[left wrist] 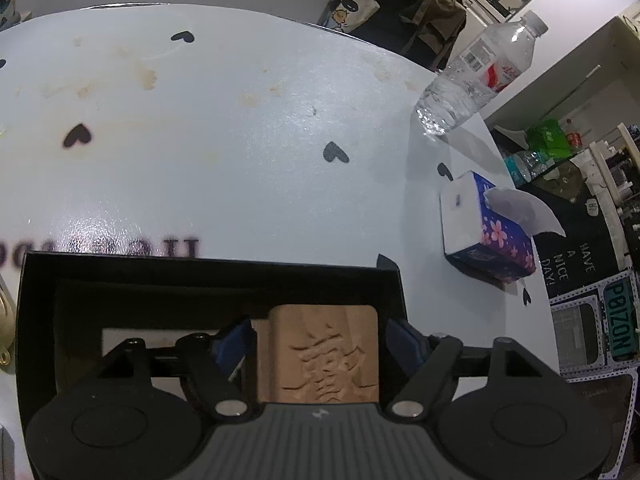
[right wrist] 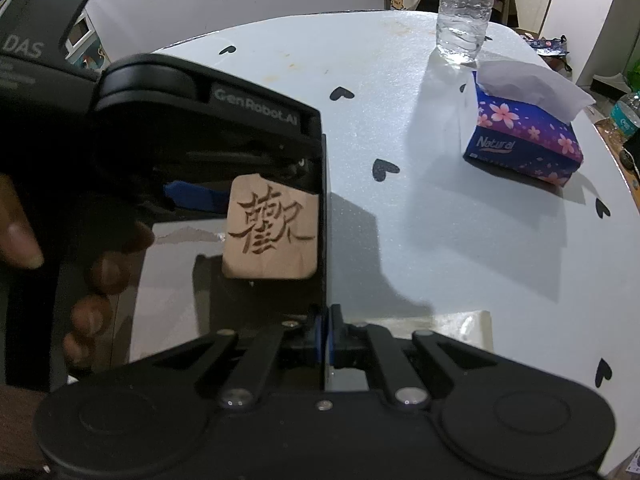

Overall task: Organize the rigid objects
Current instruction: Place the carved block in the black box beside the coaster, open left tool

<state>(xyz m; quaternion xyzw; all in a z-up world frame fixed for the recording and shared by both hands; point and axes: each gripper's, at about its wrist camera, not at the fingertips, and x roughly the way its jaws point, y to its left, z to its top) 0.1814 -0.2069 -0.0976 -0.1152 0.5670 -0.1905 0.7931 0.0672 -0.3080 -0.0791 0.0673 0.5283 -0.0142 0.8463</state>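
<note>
A wooden block (left wrist: 320, 354) carved with a Chinese character is held between the blue pads of my left gripper (left wrist: 320, 340), over the inside of an open black box (left wrist: 208, 276). In the right wrist view the same block (right wrist: 272, 232) sits in the box's right corner, with the left gripper's body (right wrist: 200, 120) behind it. My right gripper (right wrist: 326, 336) is shut on the black box's right wall (right wrist: 323, 208). The box floor (right wrist: 172, 280) is glossy and reflective.
A blue floral tissue box (left wrist: 488, 228) (right wrist: 528, 136) and a clear water bottle (left wrist: 476, 76) (right wrist: 464, 8) stand on the white heart-patterned table (left wrist: 240, 140) to the right. A person's fingers (right wrist: 24, 240) grip the left tool. The table edge curves at right.
</note>
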